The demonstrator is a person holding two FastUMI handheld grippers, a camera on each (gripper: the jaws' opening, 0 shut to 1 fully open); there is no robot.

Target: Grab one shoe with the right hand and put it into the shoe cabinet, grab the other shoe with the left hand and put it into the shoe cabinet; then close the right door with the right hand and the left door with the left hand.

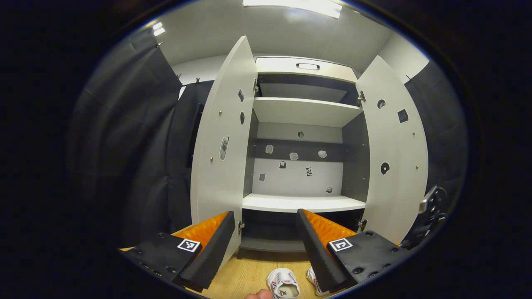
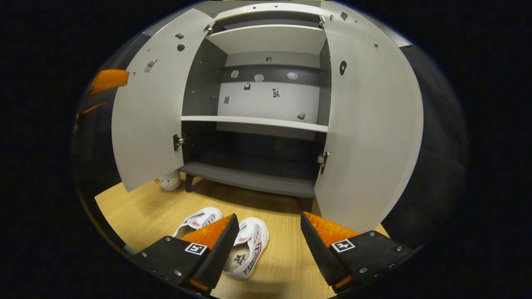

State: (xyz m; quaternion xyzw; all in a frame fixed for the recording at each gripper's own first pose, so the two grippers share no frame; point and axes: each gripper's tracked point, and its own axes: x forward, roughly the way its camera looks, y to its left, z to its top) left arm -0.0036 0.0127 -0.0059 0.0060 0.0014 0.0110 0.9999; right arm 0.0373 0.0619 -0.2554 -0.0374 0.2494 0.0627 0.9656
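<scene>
- Shoe cabinet [image 2: 253,120]: both doors stand open; left door [image 2: 145,104] and right door [image 2: 370,124] swing outward, the shelves bare.
- Two white shoes on the wooden floor [image 2: 133,207] before the cabinet: near shoe [image 2: 249,249] and far shoe [image 2: 199,219] side by side, possibly touching.
- Right gripper [image 2: 269,245]: jaws apart, above the near shoe, holding nothing.
- Left gripper [image 1: 266,245]: jaws apart, facing the cabinet, the shoes low in its view.

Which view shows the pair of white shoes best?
The right gripper view: both shoes lie on the wooden floor before the open cabinet, one partly behind a finger. The left gripper view catches just their tops at its bottom edge.
</scene>
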